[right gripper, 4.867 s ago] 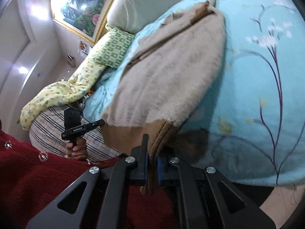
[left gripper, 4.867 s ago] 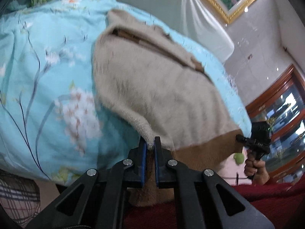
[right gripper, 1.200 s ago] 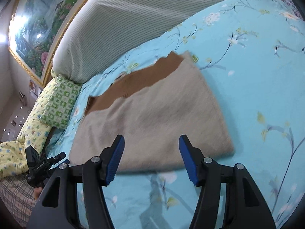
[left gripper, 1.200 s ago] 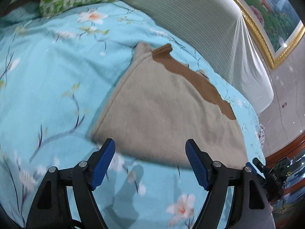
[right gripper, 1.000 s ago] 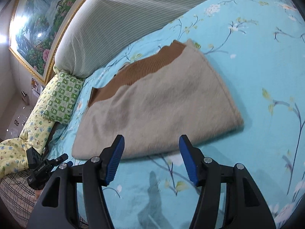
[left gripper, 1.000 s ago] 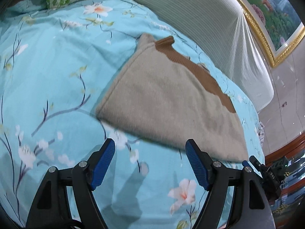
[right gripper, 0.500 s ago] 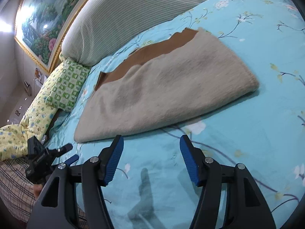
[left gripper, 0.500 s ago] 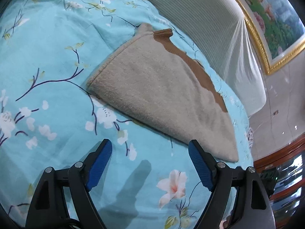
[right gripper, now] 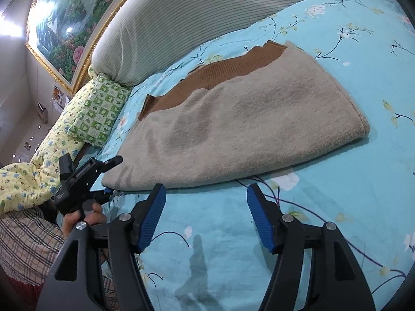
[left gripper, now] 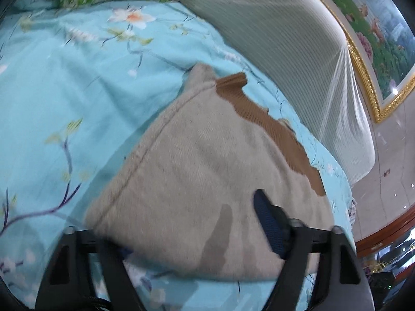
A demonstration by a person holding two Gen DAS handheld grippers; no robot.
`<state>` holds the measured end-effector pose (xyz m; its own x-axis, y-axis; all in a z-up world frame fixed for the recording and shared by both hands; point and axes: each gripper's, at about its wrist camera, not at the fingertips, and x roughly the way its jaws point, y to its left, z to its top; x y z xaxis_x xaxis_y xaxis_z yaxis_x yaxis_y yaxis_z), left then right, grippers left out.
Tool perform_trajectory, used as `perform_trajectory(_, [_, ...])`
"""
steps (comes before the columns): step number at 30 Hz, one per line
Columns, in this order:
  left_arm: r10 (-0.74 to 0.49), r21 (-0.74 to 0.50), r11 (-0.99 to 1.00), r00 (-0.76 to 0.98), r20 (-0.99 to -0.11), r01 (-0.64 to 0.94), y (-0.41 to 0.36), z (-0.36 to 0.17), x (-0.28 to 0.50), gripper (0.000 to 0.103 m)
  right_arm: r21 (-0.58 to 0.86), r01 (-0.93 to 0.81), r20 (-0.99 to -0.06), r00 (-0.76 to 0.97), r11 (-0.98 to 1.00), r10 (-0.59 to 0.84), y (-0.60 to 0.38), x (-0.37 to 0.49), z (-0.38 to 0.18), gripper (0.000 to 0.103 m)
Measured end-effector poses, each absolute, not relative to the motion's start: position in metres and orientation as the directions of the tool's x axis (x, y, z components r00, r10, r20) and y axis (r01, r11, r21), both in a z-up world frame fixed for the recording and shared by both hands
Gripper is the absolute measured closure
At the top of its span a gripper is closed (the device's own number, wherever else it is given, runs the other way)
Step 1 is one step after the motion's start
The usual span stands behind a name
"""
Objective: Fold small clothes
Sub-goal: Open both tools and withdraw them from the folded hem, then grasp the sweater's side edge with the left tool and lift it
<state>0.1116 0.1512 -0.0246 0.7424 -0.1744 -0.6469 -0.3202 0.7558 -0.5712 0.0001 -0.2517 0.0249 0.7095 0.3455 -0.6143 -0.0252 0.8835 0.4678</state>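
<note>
On the bed's turquoise floral duvet (right gripper: 324, 207) we've got the beige knit sweater (right gripper: 246, 119) lying folded, brown ribbed hem band (right gripper: 223, 77) along the far edge toward the striped headboard cushion (right gripper: 207, 13). Green checked pillow (right gripper: 96, 111) sits off to its left, well apart from it.

Handling, our read: soft, thick, fuzzy knit. Light, no stiffness, so it will sag and drape from any pinch point. The doubled layers may slide on each other if we grab only the top one. Not fragile, and the knit should grip fine on the ribbed blue pads (right gripper: 153, 215). Best hold looks like the near folded edge at its two corners, both layers in the bite.

Left gripper (left gripper: 192, 233): spread wide at the sweater's near left corner. One finger is tucked under the cloth, the other sits on top, not pinching yet. Frame is blurred, so contact depth is unclear.

Right gripper (right gripper: 205, 215): spread, hovering over bare duvet just beside the near edge, holding nothing.

No containers in view, so nothing to report there.
</note>
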Motion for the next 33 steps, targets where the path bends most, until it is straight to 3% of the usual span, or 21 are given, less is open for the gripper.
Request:
perform_trajectory(1, [-0.176,-0.567,0.763,0.744,-0.644,-0.310,0.150,-0.023,0.115,0.060,0.466,-0.023,-0.615,0.711,0.884,0.343,-0.253,0.001,0.025,0.037])
perform_trajectory(3, [-0.167,-0.539,0.791,0.745,-0.645,-0.290,0.143,-0.017,0.121,0.082,0.465,-0.023,-0.613,0.713,0.885,0.341,-0.257,0.004,0.027,0.037])
perform_trajectory(4, [-0.158,-0.518,0.810,0.749,-0.643,-0.274,0.138,-0.011,0.123,0.090,0.464,-0.026,-0.612,0.713,0.885,0.342,-0.260,0.007,0.029,0.037])
perform_trajectory(6, [-0.155,-0.487,0.842,0.762,-0.628,-0.230,0.126,0.002,0.122,0.096,0.466,-0.036,-0.604,0.717,0.884,0.347,-0.268,0.016,0.034,0.037])
perform_trajectory(12, [-0.267,-0.423,0.906,0.785,-0.559,0.007,0.055,0.044,0.133,0.096,0.495,-0.079,-0.570,0.723,0.865,0.392,-0.297,0.057,0.054,0.037])
perform_trajectory(17, [-0.362,-0.370,0.916,0.710,-0.604,0.152,-0.016,0.027,0.160,0.096,0.590,-0.133,-0.551,0.655,0.797,0.517,-0.311,0.112,0.061,0.037])
perform_trajectory(18, [-0.368,-0.364,0.917,0.694,-0.619,0.161,-0.024,0.021,0.165,0.096,0.617,-0.157,-0.539,0.629,0.771,0.560,-0.311,0.123,0.059,0.036])
perform_trajectory(21, [-0.390,-0.383,0.909,0.650,-0.653,0.161,-0.035,0.002,0.178,0.096,0.643,-0.187,-0.555,0.553,0.742,0.621,-0.299,0.159,0.052,0.017])
perform_trajectory(29, [-0.422,-0.417,0.893,0.644,-0.638,0.172,-0.028,0.004,0.183,0.096,0.636,-0.269,-0.611,0.399,0.724,0.684,-0.238,0.235,0.035,0.018])
perform_trajectory(32, [-0.411,-0.402,0.899,0.644,-0.645,0.171,-0.031,0.004,0.185,0.096,0.633,-0.275,-0.621,0.377,0.723,0.687,-0.217,0.261,0.033,0.033])
perform_trajectory(33, [-0.406,-0.396,0.902,0.647,-0.645,0.171,-0.032,0.006,0.186,0.096,0.625,-0.276,-0.630,0.374,0.730,0.680,-0.213,0.266,0.033,0.054])
